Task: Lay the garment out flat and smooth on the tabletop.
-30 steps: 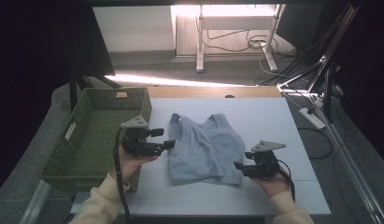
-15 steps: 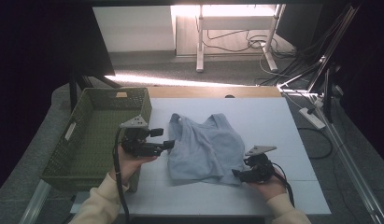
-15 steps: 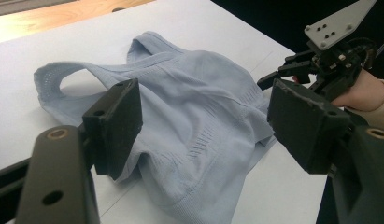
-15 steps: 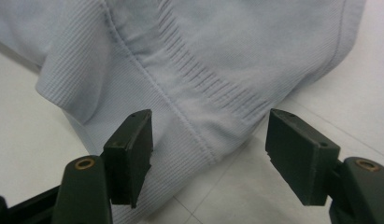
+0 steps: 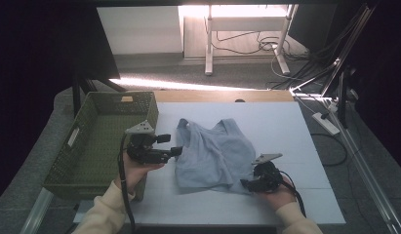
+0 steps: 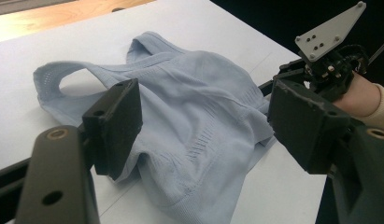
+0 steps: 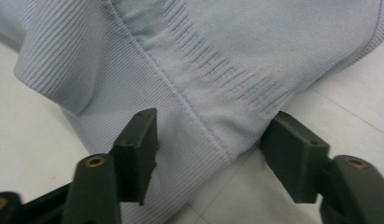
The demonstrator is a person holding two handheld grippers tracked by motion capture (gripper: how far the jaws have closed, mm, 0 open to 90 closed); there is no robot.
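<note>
Left tongs agape; right tongs likewise

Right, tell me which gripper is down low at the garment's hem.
The right gripper: its open fingers straddle the near hem corner of the light blue top. The left gripper is held higher, beside the top's left edge.

The high view is dim, with dark edges. Strong light falls on the floor behind the white table, making glare there. Both gripper views are evenly lit; their near black jaws look slightly soft.
</note>
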